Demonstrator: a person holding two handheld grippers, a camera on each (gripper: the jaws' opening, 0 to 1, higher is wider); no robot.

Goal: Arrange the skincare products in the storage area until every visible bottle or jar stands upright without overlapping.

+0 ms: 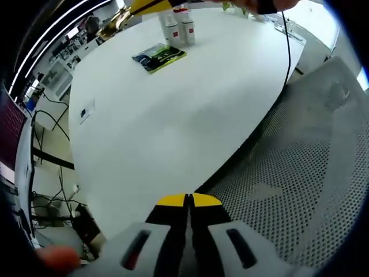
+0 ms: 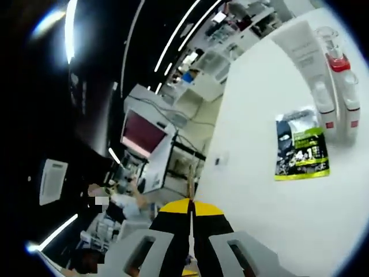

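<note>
The white surface [image 1: 173, 115] spans the left gripper view. A green-and-black sachet [image 1: 158, 56] lies flat at upper centre, white bottles [image 1: 180, 27] upright just beyond, well apart from the left gripper [image 1: 188, 201], fingers pressed together, empty. The right gripper [image 2: 191, 208] likewise closed, sachet [image 2: 301, 151] upper right of it

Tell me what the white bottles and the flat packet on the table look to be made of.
White bottles: likely plastic, opaque with a soft sheen; one carries a clear cap over a red collar. Flat packet: probably printed plastic film, glossy, lying thin on the white table, which looks like smooth matte laminate.
</note>
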